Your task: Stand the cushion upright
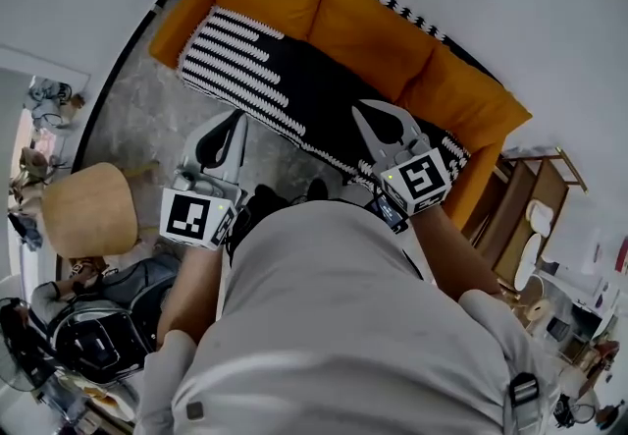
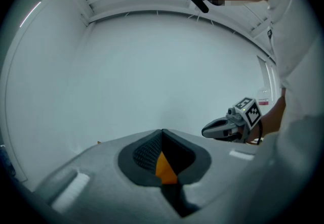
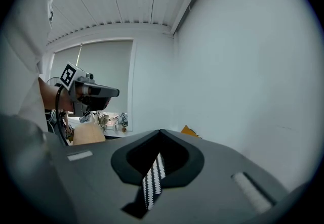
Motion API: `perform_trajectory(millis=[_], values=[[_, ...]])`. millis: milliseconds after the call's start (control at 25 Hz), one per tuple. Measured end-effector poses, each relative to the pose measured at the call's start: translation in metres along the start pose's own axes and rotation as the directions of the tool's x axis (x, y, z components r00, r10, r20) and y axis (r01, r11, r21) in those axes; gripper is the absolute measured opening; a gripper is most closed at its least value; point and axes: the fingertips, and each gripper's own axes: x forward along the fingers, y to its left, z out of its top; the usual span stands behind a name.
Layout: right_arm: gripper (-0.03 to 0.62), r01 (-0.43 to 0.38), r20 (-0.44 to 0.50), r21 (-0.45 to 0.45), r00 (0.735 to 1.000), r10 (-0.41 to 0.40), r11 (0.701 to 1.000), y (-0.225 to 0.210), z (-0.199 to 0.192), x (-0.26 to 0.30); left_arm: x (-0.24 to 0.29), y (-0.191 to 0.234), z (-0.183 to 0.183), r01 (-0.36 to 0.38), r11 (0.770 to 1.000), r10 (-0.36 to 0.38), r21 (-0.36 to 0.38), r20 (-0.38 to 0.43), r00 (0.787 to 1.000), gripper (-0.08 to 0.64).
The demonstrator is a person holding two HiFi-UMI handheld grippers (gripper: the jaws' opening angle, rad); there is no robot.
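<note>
A long black-and-white striped cushion (image 1: 285,80) lies flat along the seat of an orange sofa (image 1: 363,26). My left gripper (image 1: 235,119) is shut and empty, its tip at the cushion's near edge on the floor side. My right gripper (image 1: 378,109) is also shut and empty, above the cushion's dark right part. In the left gripper view the jaws meet, with a sliver of orange sofa (image 2: 165,166) below them, and the right gripper (image 2: 212,129) shows beside a white wall. In the right gripper view a strip of the striped cushion (image 3: 152,180) shows under the closed jaws.
A round wooden stool (image 1: 88,209) stands on the grey floor (image 1: 137,119) to the left. A wooden rack (image 1: 535,197) stands off the sofa's right end. Dark bags and clutter (image 1: 98,335) lie at lower left. A white wall runs behind the sofa.
</note>
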Motion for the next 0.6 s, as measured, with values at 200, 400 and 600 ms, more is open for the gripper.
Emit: perform_trajectory(millis=[200, 400, 600], values=[[0.011, -0.032, 0.007, -0.004, 0.999, 0.032, 0.999, 0.014, 0.004, 0.011, -0.014, 0.008, 0.0, -0.029, 1.0, 0.029, -0.001, 0.005, 1.0, 0.003], [0.011, -0.05, 0.01, -0.009, 0.999, 0.051, 0.999, 0.027, 0.008, 0.017, -0.03, 0.013, -0.005, -0.051, 0.999, 0.051, -0.011, 0.003, 0.999, 0.003], [0.011, -0.062, 0.013, -0.011, 0.998, 0.062, 0.998, 0.036, 0.012, 0.028, -0.039, 0.025, -0.004, -0.061, 0.998, 0.061, -0.014, 0.006, 0.998, 0.003]])
